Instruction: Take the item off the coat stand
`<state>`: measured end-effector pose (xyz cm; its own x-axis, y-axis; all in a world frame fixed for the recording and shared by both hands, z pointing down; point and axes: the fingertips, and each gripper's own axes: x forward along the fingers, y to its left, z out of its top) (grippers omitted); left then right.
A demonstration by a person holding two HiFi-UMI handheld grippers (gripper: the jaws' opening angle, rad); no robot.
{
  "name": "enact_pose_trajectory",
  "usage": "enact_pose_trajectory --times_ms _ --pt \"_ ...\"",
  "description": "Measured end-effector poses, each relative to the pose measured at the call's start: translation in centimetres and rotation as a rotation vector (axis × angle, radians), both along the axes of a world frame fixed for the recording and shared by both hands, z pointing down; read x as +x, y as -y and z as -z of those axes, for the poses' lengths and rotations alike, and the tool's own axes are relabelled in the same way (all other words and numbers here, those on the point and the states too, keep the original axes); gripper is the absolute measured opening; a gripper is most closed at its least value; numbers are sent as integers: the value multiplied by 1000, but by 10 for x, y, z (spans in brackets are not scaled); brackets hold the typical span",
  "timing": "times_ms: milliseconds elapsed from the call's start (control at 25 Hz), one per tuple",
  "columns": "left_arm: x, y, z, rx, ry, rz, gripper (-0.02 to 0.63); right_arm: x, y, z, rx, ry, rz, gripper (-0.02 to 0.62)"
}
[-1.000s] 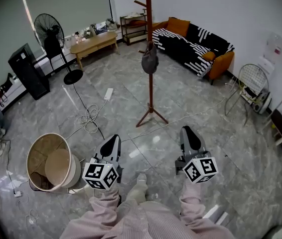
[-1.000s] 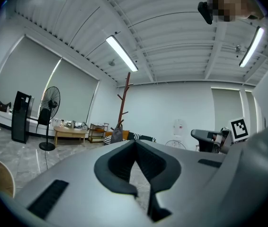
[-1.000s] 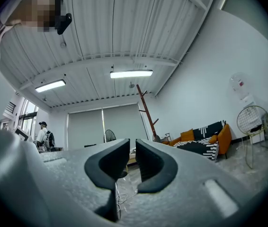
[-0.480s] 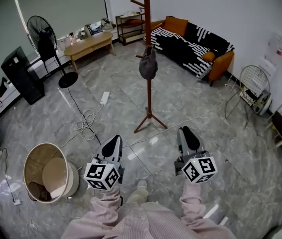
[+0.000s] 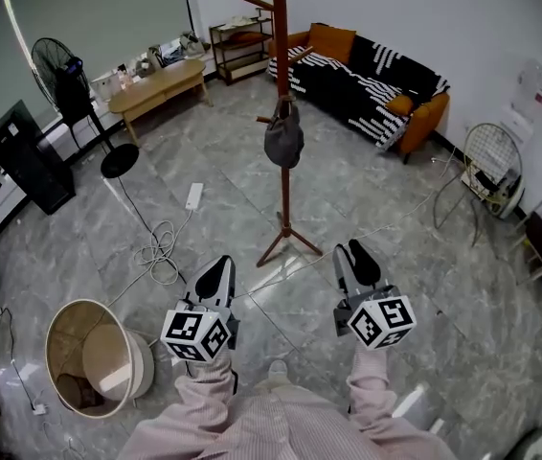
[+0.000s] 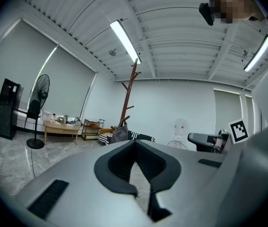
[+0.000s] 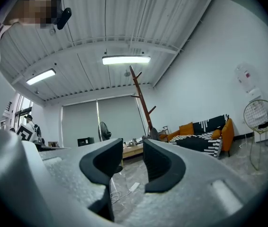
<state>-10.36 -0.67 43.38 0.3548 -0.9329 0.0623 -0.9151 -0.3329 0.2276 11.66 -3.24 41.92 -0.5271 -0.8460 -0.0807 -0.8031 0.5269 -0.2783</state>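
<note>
Nearest, the left grey two-jaw gripper (image 5: 217,266) points level with its jaws pressed together on nothing. Beside it, the right grey two-jaw gripper (image 5: 350,252) has just been opening its jaws, which stand apart and empty. Both have drawn closer to the tall reddish-brown wooden coat stand (image 5: 279,84), so this is judged an approach that readies the right claw to grasp. The dark grey soft item (image 5: 283,142), perhaps a cap or bag, hangs from a low peg on the pole, well apart from both grippers. Bare grey marbled floor (image 5: 348,199) lies open ahead. A round tan basket (image 5: 53,326) and a coiled white cable (image 5: 159,257) sit left. An orange sofa (image 5: 372,70) lines the far wall.
</note>
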Motion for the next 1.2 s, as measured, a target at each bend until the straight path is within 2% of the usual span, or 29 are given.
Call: enact_pose_trajectory --times_ms 400,840,1200 --pt "-11 50 -4 7 -17 -45 2 -12 42 -6 -10 -3 -32 160" --pt "-32 71 -19 -22 -42 -24 2 -34 70 -15 -38 -28 -19 178" --pt "-56 130 -18 -31 -39 24 2 -57 149 -10 -32 -10 8 183"
